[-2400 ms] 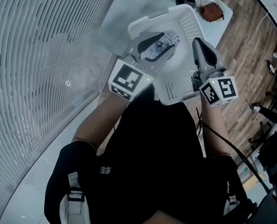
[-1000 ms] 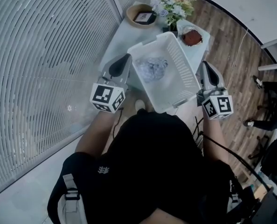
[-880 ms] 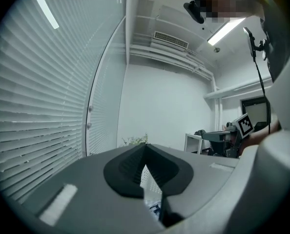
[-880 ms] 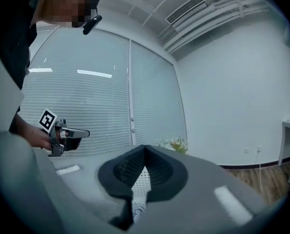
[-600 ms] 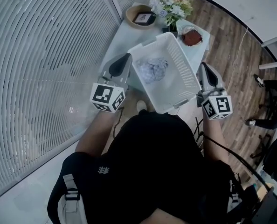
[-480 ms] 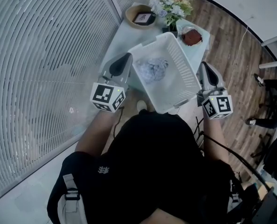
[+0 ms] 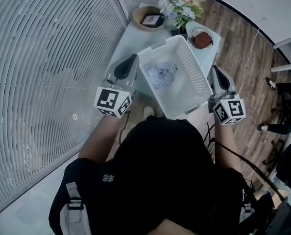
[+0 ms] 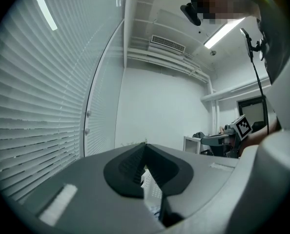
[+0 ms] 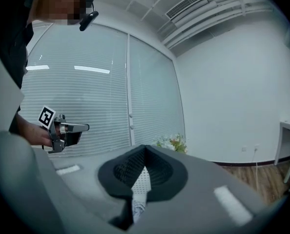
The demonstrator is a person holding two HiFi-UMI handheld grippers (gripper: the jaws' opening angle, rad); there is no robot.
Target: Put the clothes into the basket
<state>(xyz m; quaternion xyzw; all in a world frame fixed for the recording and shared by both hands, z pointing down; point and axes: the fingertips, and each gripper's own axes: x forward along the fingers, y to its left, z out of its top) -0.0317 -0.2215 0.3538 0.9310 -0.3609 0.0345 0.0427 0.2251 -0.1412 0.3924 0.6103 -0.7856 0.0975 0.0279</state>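
Observation:
The white slatted basket (image 7: 197,84) stands on the small pale table (image 7: 123,38), and a blue-and-white patterned cloth (image 7: 161,74) lies crumpled in it. My left gripper (image 7: 133,58) hangs just outside the basket's left rim, shut and empty. My right gripper (image 7: 214,68) is held off the right rim, jaws also together with nothing in them. In the left gripper view the jaw tips meet at the left gripper (image 8: 145,146), with basket lattice showing below. In the right gripper view the right gripper (image 9: 144,149) is likewise shut, and the left gripper (image 9: 85,127) shows across the basket.
At the table's far end stand a vase of flowers (image 7: 182,5), a round wooden bowl (image 7: 149,16) and a dish with something brown (image 7: 203,39). Window blinds (image 7: 47,62) run along the left. Wooden floor (image 7: 248,53) and dark chairs (image 7: 282,119) lie to the right.
Earlier my left gripper was over the basket at the cloth; it has drawn back beside the left rim, leaving the cloth inside. Over the last second both grippers have hardly shifted.

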